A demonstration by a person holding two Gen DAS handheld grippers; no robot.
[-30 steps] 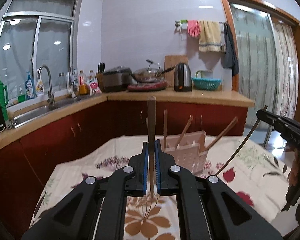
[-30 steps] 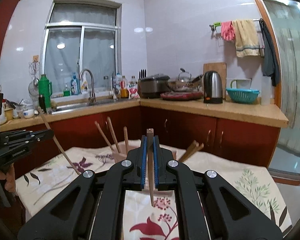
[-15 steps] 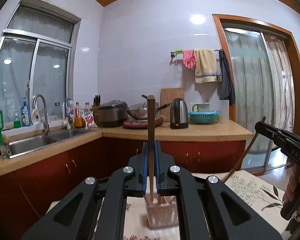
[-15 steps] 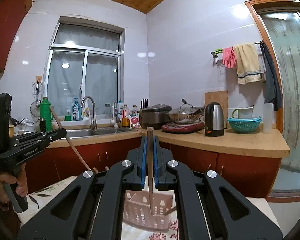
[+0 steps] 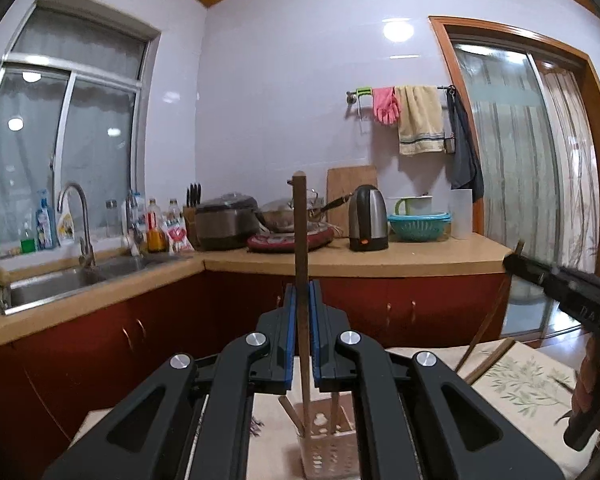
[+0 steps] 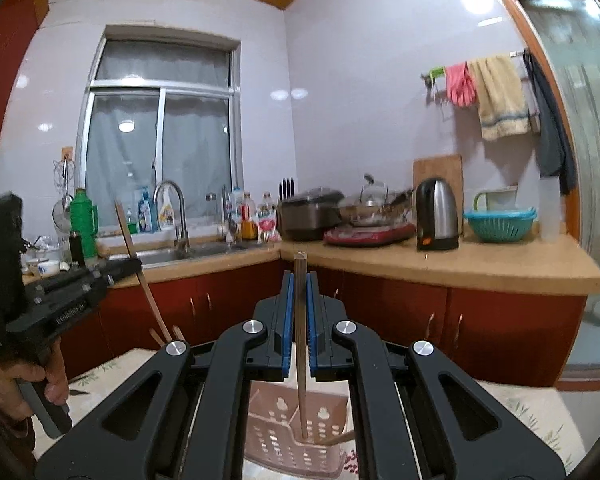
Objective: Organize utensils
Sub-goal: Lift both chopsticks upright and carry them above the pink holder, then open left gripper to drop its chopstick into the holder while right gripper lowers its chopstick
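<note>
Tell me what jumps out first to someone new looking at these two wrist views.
Each view is dominated by a black gripper clamped shut on an upright wooden chopstick: the left gripper holds the darker chopstick, the right gripper the paler chopstick. Both sticks' lower ends hang at a perforated pink utensil holder on the floral tablecloth, with the kitchen counter behind.

Pink perforated utensil basket (image 6: 300, 436); floral cream tablecloth (image 5: 528, 380); red cabinets (image 6: 500, 328).

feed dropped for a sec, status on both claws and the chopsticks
Left claw shut on upright brown wooden chopstick. Right claw shut on second wooden chopstick. Both tips over pink perforated plastic holder. Nothing blocking.
</note>
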